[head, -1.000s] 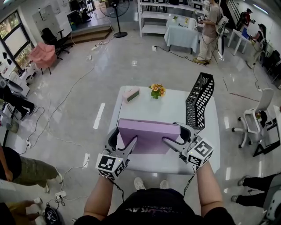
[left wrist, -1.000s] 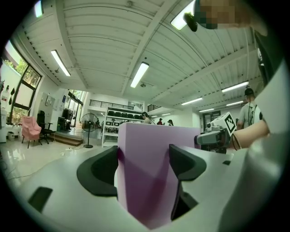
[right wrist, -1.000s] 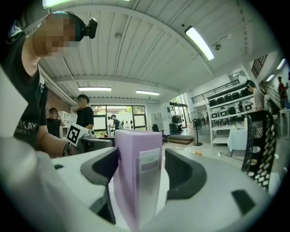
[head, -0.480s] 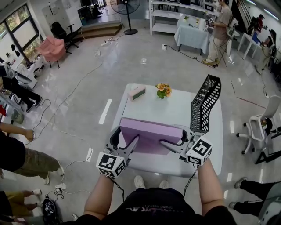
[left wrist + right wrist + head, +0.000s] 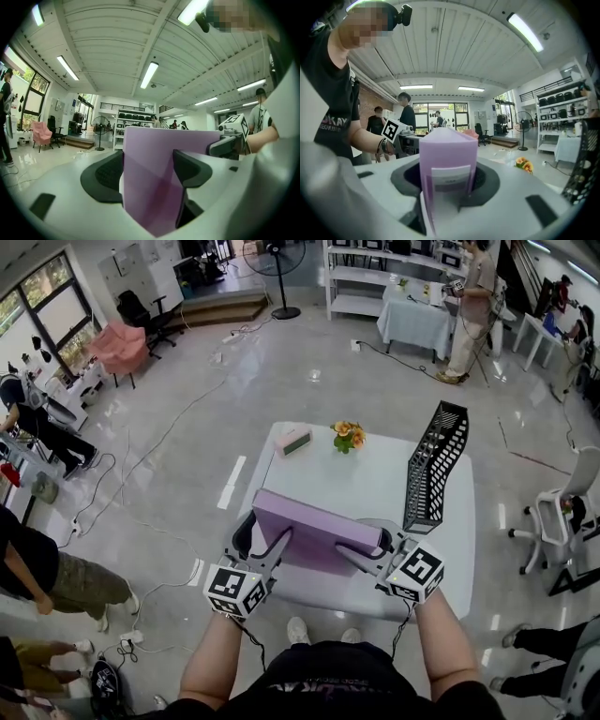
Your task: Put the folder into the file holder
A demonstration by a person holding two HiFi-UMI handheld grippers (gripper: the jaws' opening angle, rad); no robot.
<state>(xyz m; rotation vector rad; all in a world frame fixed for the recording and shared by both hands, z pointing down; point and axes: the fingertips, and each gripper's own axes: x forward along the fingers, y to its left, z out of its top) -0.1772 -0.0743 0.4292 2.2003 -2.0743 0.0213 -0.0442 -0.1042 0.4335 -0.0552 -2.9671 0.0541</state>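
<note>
A thick purple folder (image 5: 314, 526) is held on edge over the near side of the white table (image 5: 375, 474). My left gripper (image 5: 265, 532) straddles its left end, with both pads against the purple sides (image 5: 159, 178). My right gripper (image 5: 366, 538) grips the right end, its pads pressing the labelled spine (image 5: 447, 154). Both pairs of jaws have just been closing with the folder between them, the right pair far more. The black mesh file holder (image 5: 433, 470) stands upright at the table's right side, beyond the right gripper, and shows at the right edge of the right gripper view (image 5: 583, 164).
A small pot of orange flowers (image 5: 345, 434) and a small pale box (image 5: 293, 441) sit at the table's far edge. An office chair (image 5: 562, 512) stands to the right. People stand at the left, and cables run across the floor.
The right gripper's jaws have narrowed onto the folder's right end and drawn slightly inward. The folder now sits a little more tilted. The left gripper has stayed put.
</note>
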